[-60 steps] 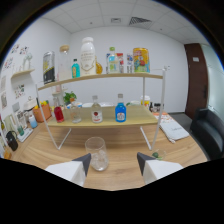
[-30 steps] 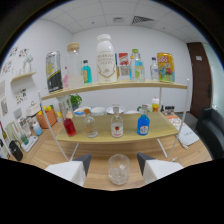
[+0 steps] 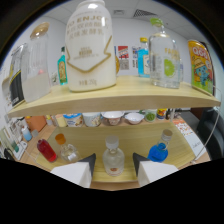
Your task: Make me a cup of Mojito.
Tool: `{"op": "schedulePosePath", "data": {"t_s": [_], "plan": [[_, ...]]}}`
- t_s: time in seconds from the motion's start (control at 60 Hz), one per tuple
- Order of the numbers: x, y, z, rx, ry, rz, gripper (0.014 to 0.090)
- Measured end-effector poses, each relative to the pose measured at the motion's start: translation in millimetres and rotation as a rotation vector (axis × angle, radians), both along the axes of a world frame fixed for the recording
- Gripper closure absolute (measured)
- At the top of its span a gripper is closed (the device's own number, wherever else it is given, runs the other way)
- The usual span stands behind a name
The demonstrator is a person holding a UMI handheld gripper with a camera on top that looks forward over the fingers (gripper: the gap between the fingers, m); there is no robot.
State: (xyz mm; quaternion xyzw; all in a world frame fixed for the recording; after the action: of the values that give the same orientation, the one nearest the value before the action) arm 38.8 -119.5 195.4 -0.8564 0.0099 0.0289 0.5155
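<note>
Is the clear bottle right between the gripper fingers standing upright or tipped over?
Upright. The clear bottle stands on the lower shelf, stopper on top, between the open gripper fingers, with gaps either side.

upper shelf (image 3: 125,97): big white jug (image 3: 91,47), clear bottle with green label (image 3: 164,60), yellow can (image 3: 201,65), glass jar (image 3: 36,62) | lower shelf (image 3: 135,135): row of small bowls (image 3: 112,118), clear stoppered bottle (image 3: 113,157), blue bottle (image 3: 159,149), red bottle (image 3: 46,150)
</note>
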Motion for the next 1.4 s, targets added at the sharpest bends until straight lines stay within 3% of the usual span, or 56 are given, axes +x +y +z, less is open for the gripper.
{"op": "schedulePosePath", "data": {"t_s": [0.2,0.483,0.683,0.983,1.183,1.4], "plan": [[-1.6,12.3,-20.3,-0.036,0.007,0.016,0.0678],[1.9,6.2,-11.4,-0.016,-0.009,0.030,0.0695],[23.7,-32.9,18.2,0.038,-0.049,0.044,0.0695],[86.8,-100.7,-35.2,-0.069,-0.125,-0.043,0.0698],[112.3,-106.7,-49.6,-0.085,-0.490,-0.027,0.0699],[114.4,-91.8,-25.5,-0.072,-1.110,0.125,0.0697]]}}
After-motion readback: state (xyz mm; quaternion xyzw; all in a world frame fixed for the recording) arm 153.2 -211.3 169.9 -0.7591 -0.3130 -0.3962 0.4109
